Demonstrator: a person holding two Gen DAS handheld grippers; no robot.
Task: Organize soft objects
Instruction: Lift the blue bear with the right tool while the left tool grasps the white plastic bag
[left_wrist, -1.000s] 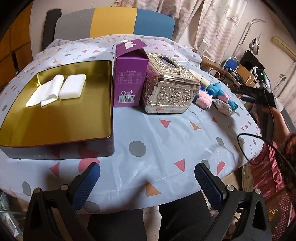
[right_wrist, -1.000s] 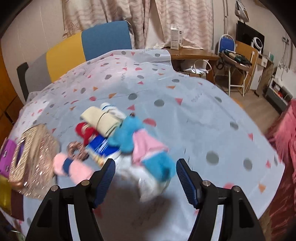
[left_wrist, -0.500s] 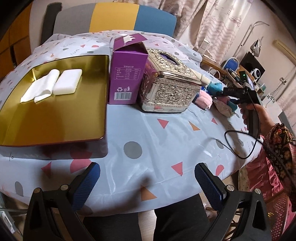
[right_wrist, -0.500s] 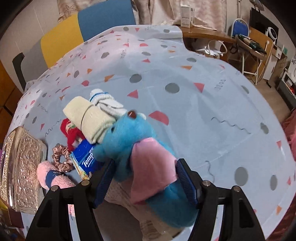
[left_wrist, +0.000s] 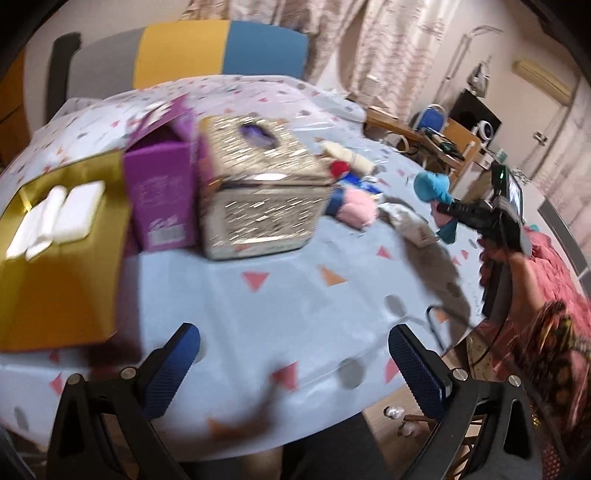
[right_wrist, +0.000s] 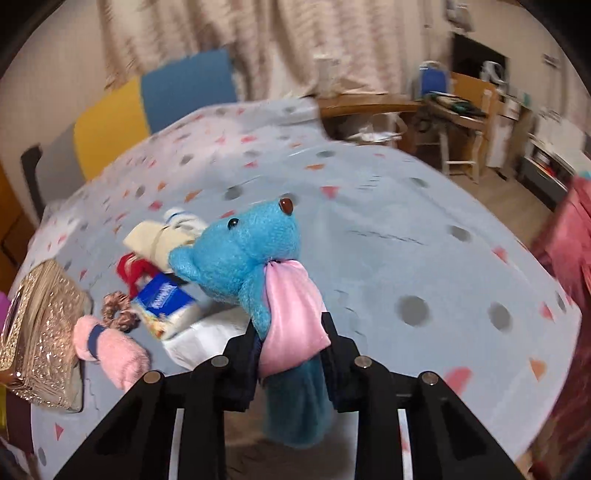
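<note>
The right gripper (right_wrist: 291, 354) has just been closing, and its fingers (right_wrist: 243, 350) now pinch the blue plush toy (right_wrist: 243, 254) at the waist, over its pink satin cloth (right_wrist: 291, 314). The toy's head rises above the fingers and its darker lower body hangs below them. In the left wrist view the same toy (left_wrist: 432, 188) is lifted clear of the bench (left_wrist: 295, 295) at its right side, held out from the black gripper body, with the person's hand (left_wrist: 517, 262) and patterned sleeve (left_wrist: 554, 343) beneath, the forearm rising from below the bench edge.

The left gripper (left_wrist: 293, 358) hovers over the near edge of the bench, angled downward, its blue-padded fingers (left_wrist: 170, 369) spread wide with nothing between them.

Left on the bench where the toy was, beside the ornate silver tissue box (left_wrist: 262, 192), lie a pink fluffy roll with a dark band (right_wrist: 107, 347), a brown scrunchie (right_wrist: 118, 310), a blue tissue packet (right_wrist: 166, 302), a red item (right_wrist: 133, 266), a cream roll (right_wrist: 155, 236), and a crumpled white bag (right_wrist: 207, 336). Further left stand an open purple carton (left_wrist: 162, 192) and a gold tin tray (left_wrist: 55, 266) holding two white folded cloths (left_wrist: 59, 218). The view is motion-blurred.
</note>
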